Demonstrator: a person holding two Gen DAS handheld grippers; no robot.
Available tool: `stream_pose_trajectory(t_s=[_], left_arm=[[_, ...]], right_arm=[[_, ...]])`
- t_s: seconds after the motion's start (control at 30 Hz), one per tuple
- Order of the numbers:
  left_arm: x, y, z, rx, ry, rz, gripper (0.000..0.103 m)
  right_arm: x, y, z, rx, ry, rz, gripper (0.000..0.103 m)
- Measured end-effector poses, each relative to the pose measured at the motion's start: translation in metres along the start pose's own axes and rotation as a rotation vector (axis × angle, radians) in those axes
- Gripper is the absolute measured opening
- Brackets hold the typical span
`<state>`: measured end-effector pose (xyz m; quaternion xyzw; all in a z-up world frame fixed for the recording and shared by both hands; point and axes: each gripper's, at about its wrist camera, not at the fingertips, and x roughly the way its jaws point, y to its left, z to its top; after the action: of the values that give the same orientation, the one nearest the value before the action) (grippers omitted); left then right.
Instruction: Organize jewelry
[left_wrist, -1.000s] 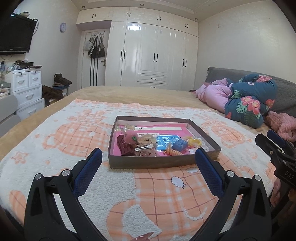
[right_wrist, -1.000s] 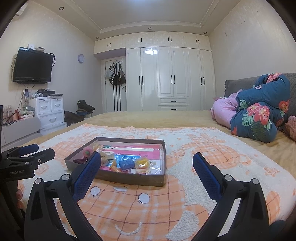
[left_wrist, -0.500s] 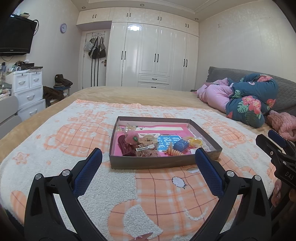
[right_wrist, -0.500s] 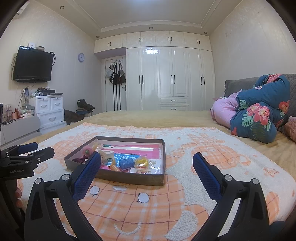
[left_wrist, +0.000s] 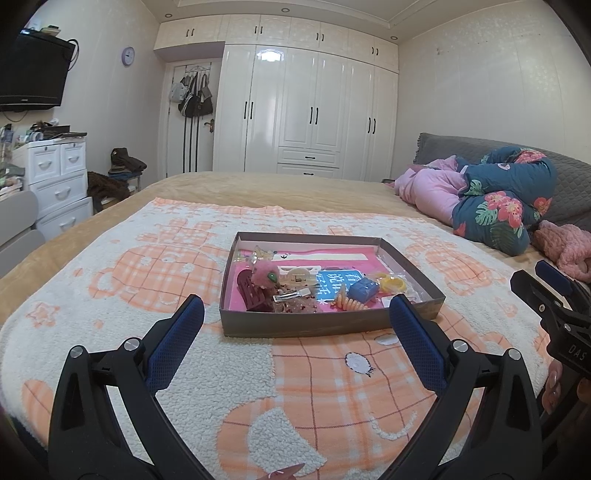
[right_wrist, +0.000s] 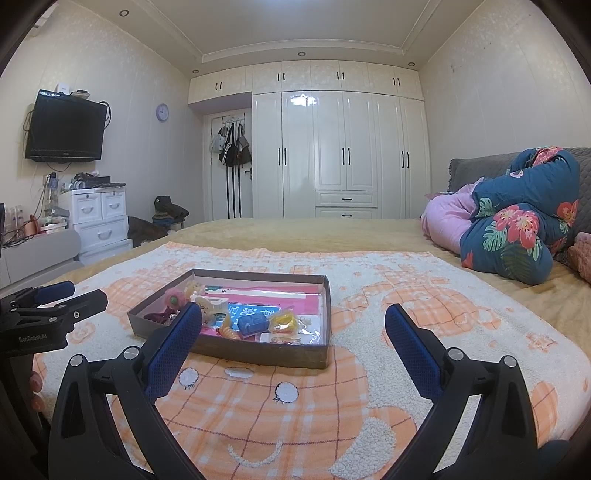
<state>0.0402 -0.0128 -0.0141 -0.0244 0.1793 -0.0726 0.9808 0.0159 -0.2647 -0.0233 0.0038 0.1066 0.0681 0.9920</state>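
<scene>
Left wrist view: left gripper (left_wrist: 291, 317) spread wide, empty; shallow brown cardboard tray (left_wrist: 325, 325) of mixed jewelry directly ahead on the bed. Right gripper (right_wrist: 293, 325) likewise open, tray ahead-left. Sorting apparently unstarted.

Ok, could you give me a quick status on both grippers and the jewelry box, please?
Left gripper open, empty, short of the box. Right gripper open, empty, also short. Jewelry in box, untouched. Nothing in the way.
</scene>
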Motion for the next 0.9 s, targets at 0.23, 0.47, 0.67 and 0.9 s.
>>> stream_pose_trajectory(t_s=[0.23,0.47,0.67,0.9], left_arm=[[0.0000,0.0001,0.0001,0.000,0.000,-0.001,0.092],[0.0000,0.0000,0.0001,0.001,0.000,-0.001,0.092],[-0.0001,0.0002,0.0002,0.000,0.000,0.001,0.092],[0.0000,-0.0001,0.0001,0.001,0.001,0.000,0.092]], right_arm=[[0.0025,0.0006,-0.0011,0.001,0.013,0.002,0.097],[0.0031,0.0016,-0.0019,0.001,0.011,0.002,0.097],[0.0034,0.0022,-0.0023,0.001,0.011,0.001,0.097],[0.0037,0.0022,-0.0023,0.002,0.013,0.001,0.097]])
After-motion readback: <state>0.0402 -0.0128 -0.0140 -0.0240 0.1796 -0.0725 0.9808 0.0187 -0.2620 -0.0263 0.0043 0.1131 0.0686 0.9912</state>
